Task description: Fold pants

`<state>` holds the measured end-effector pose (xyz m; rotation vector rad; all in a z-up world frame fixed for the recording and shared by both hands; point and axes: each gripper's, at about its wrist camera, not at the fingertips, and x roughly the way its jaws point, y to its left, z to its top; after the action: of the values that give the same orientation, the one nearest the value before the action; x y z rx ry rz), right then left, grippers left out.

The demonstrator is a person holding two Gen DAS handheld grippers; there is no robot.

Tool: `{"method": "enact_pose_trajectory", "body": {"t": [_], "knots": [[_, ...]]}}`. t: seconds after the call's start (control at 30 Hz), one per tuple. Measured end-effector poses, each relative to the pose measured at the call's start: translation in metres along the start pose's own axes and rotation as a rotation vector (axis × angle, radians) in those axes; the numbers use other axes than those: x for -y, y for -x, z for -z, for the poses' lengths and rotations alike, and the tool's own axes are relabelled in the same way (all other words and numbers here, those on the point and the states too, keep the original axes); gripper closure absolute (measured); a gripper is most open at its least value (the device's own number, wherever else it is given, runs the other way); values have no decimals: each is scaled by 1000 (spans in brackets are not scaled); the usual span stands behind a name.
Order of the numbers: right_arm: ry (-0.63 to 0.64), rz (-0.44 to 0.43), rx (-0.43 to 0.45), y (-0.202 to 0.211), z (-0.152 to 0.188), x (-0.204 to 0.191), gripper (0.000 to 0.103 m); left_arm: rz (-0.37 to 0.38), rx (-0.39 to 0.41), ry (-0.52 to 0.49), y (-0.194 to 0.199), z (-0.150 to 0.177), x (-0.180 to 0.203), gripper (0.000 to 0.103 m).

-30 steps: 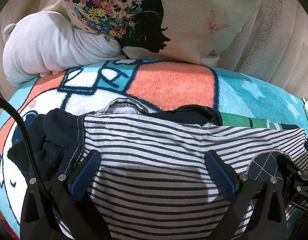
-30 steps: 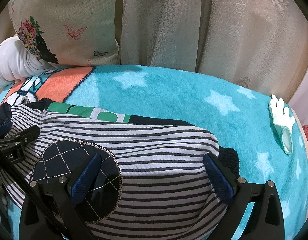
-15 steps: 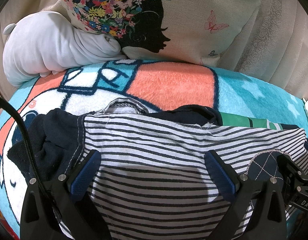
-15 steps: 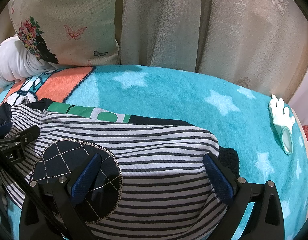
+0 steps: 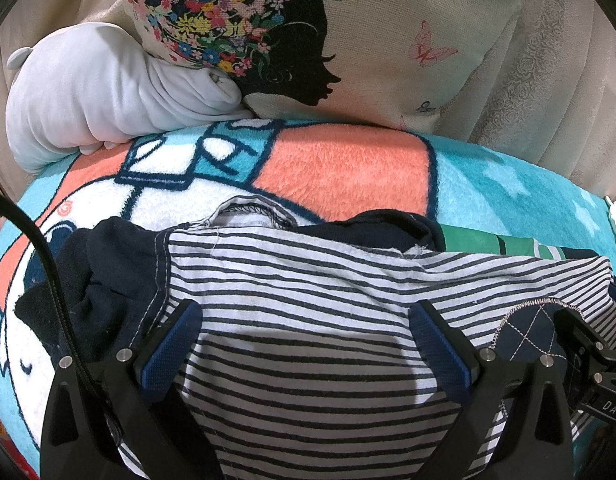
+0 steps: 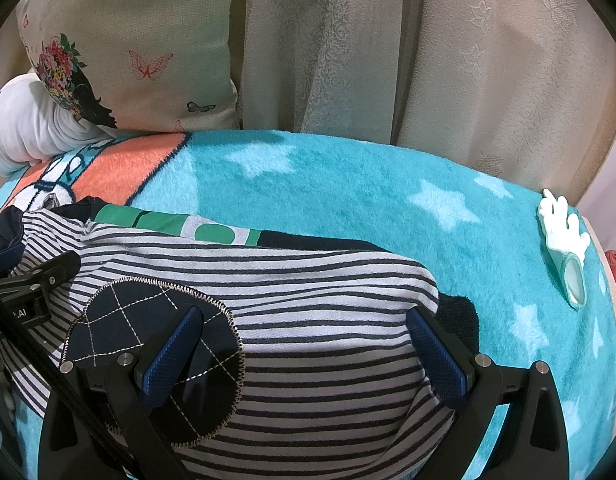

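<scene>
Pants (image 5: pixel 308 320), striped with a navy quilted patch (image 6: pixel 148 328), lie bunched on a turquoise star blanket (image 6: pixel 348 192), filling the 6 o'clock half of both views. At 10 o'clock a grey plush (image 5: pixel 100 100) leans against a floral cushion (image 5: pixel 368 40). The left claw (image 5: pixel 306 340) stands spread wide over the stripes, gripping nothing. The right claw (image 6: pixel 304 344) is likewise apart, its left pad over the patch. At 3 o'clock lies a small white glove (image 6: pixel 564 240), curtains (image 6: pixel 468 60) behind.
</scene>
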<state>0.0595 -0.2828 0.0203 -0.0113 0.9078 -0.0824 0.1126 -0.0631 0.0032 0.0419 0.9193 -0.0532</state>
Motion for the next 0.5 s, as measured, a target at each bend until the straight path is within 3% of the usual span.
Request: {"method": "enact_pose_trajectory", "body": {"t": [0.5], "knots": [[-13,13,-24,-3,-4,-1,0,9,-23,-12,-3,-3,-4,0]]}}
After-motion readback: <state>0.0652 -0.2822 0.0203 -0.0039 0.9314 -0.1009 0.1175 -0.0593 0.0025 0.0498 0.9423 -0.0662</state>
